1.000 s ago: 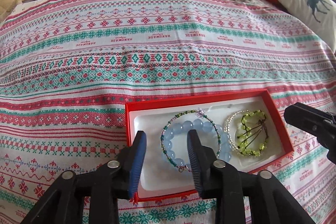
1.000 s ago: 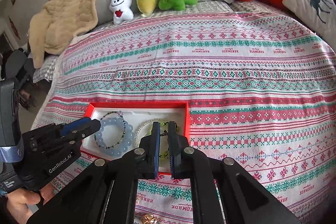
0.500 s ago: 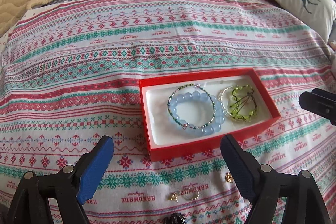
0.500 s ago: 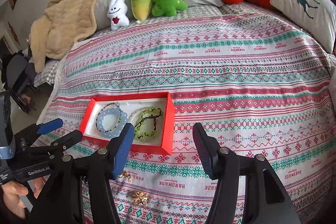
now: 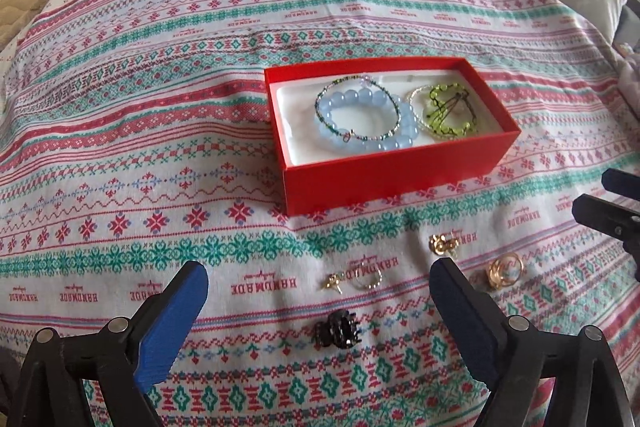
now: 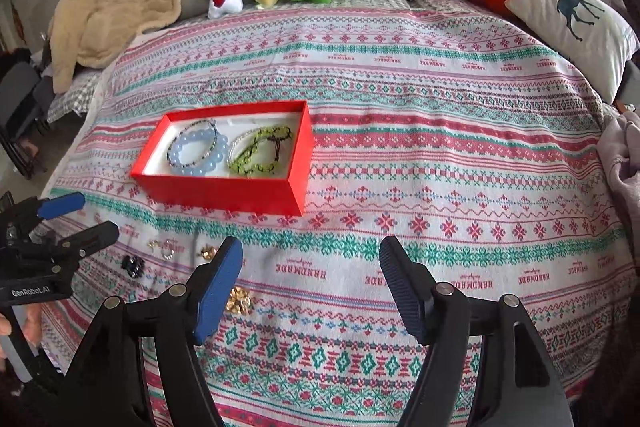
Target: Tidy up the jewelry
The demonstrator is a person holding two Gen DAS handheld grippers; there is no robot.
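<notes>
1. Both grippers, left (image 5: 318,301) and right (image 6: 311,281), have withdrawn from the red box (image 5: 394,173); jaws now wide, empty.
2. Bracelets lie boxed; earrings (image 5: 505,270) and black claw clip (image 5: 337,334) lie on the bedspread (image 5: 160,131).
3. Earrings judged light, slippery: pinch across the hoop.

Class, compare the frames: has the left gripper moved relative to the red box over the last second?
Yes. The left gripper has pulled back from over the red box toward the near bedspread edge, and its jaws have opened wide.

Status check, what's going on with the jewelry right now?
Left gripper and right gripper open, empty. Bracelets in red box. Earrings and black hair clip loose on blanket. Nothing blocking.
</notes>
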